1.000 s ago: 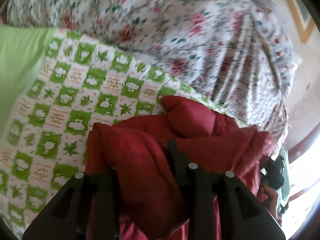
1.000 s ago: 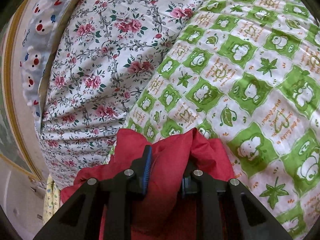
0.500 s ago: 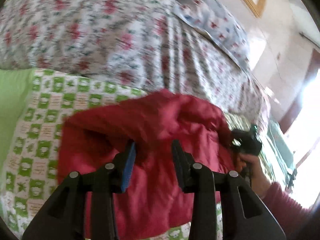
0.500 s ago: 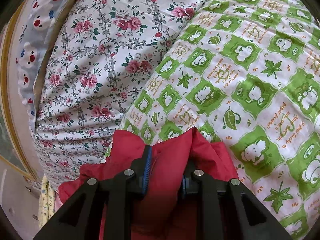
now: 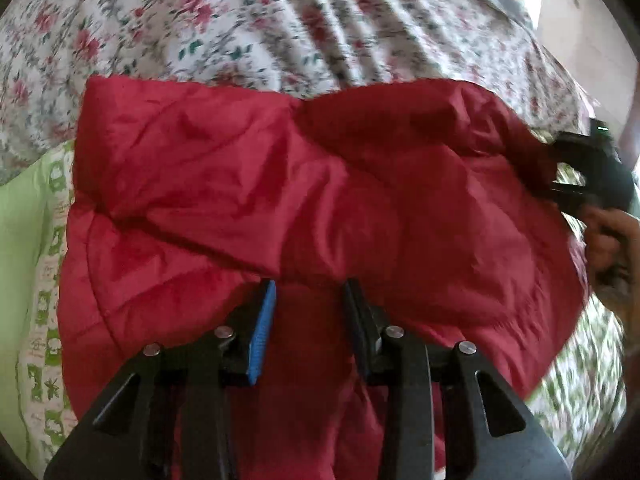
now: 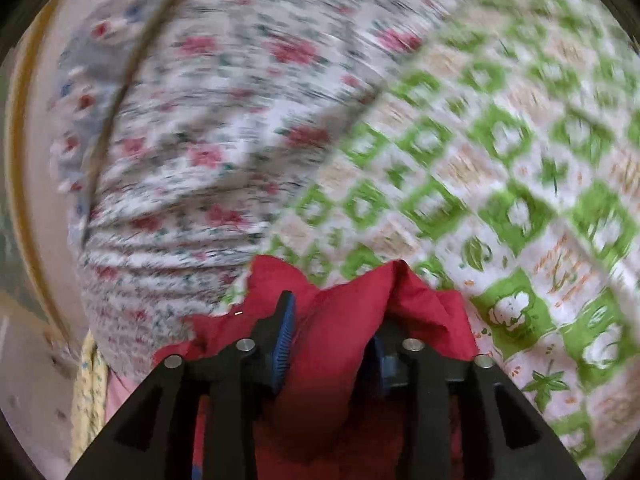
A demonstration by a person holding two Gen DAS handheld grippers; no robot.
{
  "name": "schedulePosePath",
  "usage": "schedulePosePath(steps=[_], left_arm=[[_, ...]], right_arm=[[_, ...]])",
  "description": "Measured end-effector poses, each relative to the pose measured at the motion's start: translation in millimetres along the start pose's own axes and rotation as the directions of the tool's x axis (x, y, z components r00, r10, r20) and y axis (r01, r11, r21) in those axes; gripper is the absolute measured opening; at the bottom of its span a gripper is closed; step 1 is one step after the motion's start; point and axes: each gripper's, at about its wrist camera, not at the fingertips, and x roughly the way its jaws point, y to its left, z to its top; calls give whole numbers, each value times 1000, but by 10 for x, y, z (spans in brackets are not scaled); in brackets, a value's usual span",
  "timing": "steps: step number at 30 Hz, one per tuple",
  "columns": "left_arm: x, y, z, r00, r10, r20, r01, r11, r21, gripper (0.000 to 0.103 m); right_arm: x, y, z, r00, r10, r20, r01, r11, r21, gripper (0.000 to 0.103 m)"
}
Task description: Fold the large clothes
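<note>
Moved: left gripper let go of the red jacket between 1.0 s and 0.5 s ago; it was pinching a bunch, now both pads are bare with a moderate gap.
Right gripper: unchanged, clamped on a fold of the jacket; also visible far right of my left camera, with the hand behind it.
Jacket: just ahead of and under the left fingers, spread wider than 0.5 s ago, with a flap doubled over on top, resting on the green checked sheet.
Blur: right view is smeared, so I judge it mid-move.
Meaning: likely one fold laid; left is free to re-grip.
Count: 1 jacket, 2 grippers, 1 green sheet, 1 floral quilt beyond.
</note>
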Motion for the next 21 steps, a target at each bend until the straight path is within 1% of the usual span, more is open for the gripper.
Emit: schedulePosePath(steps=[2,3,4,5,6,7,8,9,10,11,12,13,14,15,16,18,19,20,21], left_arm=[[34,24,34,1000,21,7,-21,1000,-17,33],[55,25,45,999,33,9,-33,999,-20,33],[77,19,56,999,47,10,-47,999,-20,33],[89,12,59,998,56,11,-56,998,-18,33],[109,14,56,998,64,12,-64,998,-18,33],[120,18,62,998,69,13,-69,997,-20,33],[130,24,70,997,71,14,-70,997,-26,33],[176,29,86,997,71,8,-70,997,-33,33],[177,39,84,998,69,5,-69,997,-38,33],[177,53,91,998,66,1,-65,997,-43,33],[174,69,113,998,64,-4,-64,997,-45,33],[165,89,139,997,74,-7,-75,996,-46,33],[152,117,152,996,87,0,-87,995,-50,33],[133,186,187,995,103,3,-103,993,-63,33],[120,283,214,992,127,2,-127,988,-89,33],[158,525,279,987,162,-20,-163,974,-160,33],[195,632,305,985,172,-31,-174,967,-187,33],[258,756,334,982,184,-51,-190,958,-213,33],[322,859,351,980,184,-73,-196,952,-235,33]], right_arm=[[-238,227,-30,999,14,36,-11,996,-89,49],[-367,351,-75,998,12,63,-3,990,-141,51],[-468,454,-131,996,3,91,14,982,-188,57],[-581,580,-220,991,-15,131,48,967,-251,64],[-663,692,-318,986,-31,167,83,945,-315,67],[-718,835,-479,980,-41,193,118,908,-403,70],[-704,926,-601,982,-44,183,126,876,-465,71],[-649,1010,-714,987,-49,153,123,843,-523,71],[-508,1111,-884,994,-66,81,102,788,-607,71],[-393,1161,-987,995,-89,34,89,750,-655,70],[-263,1195,-1093,993,-121,-8,81,711,-699,70],[-95,1212,-1185,984,-175,-43,86,669,-739,70],[-2,1206,-1213,977,-209,-48,102,650,-753,70],[103,1177,-1201,968,-245,-46,126,640,-758,70],[206,1123,-1143,960,-278,-37,157,644,-748,70],[312,1017,-1007,952,-304,-24,196,672,-714,70],[390,936,-895,945,-325,-21,223,693,-686,70],[451,892,-835,941,-337,-24,235,704,-670,70],[504,835,-769,941,-338,-35,236,726,-646,70]])
